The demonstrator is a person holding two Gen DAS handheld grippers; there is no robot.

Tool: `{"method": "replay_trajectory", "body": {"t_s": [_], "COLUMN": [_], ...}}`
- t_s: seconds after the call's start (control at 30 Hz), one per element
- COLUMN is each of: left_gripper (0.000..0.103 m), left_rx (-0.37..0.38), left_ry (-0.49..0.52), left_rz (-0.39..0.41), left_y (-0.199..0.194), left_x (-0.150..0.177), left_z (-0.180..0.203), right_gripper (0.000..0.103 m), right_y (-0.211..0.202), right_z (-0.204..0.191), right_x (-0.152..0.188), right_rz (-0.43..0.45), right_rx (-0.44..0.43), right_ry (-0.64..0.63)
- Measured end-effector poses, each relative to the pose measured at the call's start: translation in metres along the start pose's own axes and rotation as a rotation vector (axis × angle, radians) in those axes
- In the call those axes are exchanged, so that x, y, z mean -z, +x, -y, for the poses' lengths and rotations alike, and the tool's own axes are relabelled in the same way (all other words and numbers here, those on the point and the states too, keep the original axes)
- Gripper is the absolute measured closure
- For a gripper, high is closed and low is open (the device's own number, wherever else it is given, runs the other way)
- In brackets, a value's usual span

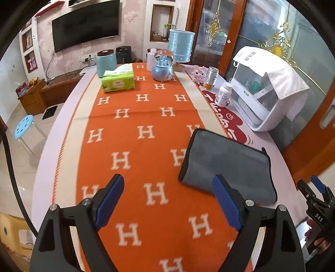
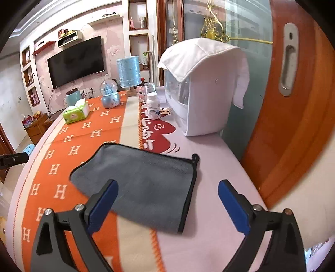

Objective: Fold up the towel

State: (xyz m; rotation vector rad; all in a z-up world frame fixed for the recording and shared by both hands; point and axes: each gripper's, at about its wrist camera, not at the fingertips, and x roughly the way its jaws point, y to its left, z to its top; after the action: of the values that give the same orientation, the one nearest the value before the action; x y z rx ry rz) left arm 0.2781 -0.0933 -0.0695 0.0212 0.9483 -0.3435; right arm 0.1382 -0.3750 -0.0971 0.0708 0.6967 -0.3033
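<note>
Both pairs of blue-padded fingers stand wide apart and hold nothing: the left gripper [image 1: 170, 200] hovers over the orange H-patterned runner [image 1: 144, 150], the right gripper [image 2: 168, 206] just above the grey towel [image 2: 144, 184]. That towel lies folded and flat, half on the runner's cream border, half on the pale tablecloth [image 2: 211, 209]. Beyond the towel stand a white pill bottle [image 2: 153, 105] and a white cloth-draped appliance [image 2: 201, 94]; farther off, a snow globe [image 2: 110, 94] and green tissue pack [image 2: 76, 113].

Black television [image 1: 85, 25] hangs on the pink flowered wall [image 1: 129, 18]; blue stool [image 1: 24, 124] stands on pale tiled floor [image 1: 12, 159].
</note>
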Motion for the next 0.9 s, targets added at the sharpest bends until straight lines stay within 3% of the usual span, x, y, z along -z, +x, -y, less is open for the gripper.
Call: {"method": "replay_trajectory", "body": {"t_s": [0.5,0.7,0.9], "left_gripper": [0.012,0.007,0.006], "left_rx": [-0.002,-0.016,-0.012], "left_ry": [-0.050,-0.067,-0.160], "left_rz": [-0.004,0.009,0.008], "left_y": [-0.115,-0.149,-0.180], "left_x": [0.112,0.148,0.175], "left_z": [-0.058,-0.071,-0.082], "right_gripper": [0.001,0.001,0.000], "right_y": [-0.099,-0.127,-0.145], "right_z": [-0.064,-0.079,-0.084], "right_x": [0.079,0.099,0.103], "right_rz": [0.016,-0.033,-0.102], "right_rx": [0.015,0.008,0.011], "right_ry": [-0.015,-0.024,-0.029]}}
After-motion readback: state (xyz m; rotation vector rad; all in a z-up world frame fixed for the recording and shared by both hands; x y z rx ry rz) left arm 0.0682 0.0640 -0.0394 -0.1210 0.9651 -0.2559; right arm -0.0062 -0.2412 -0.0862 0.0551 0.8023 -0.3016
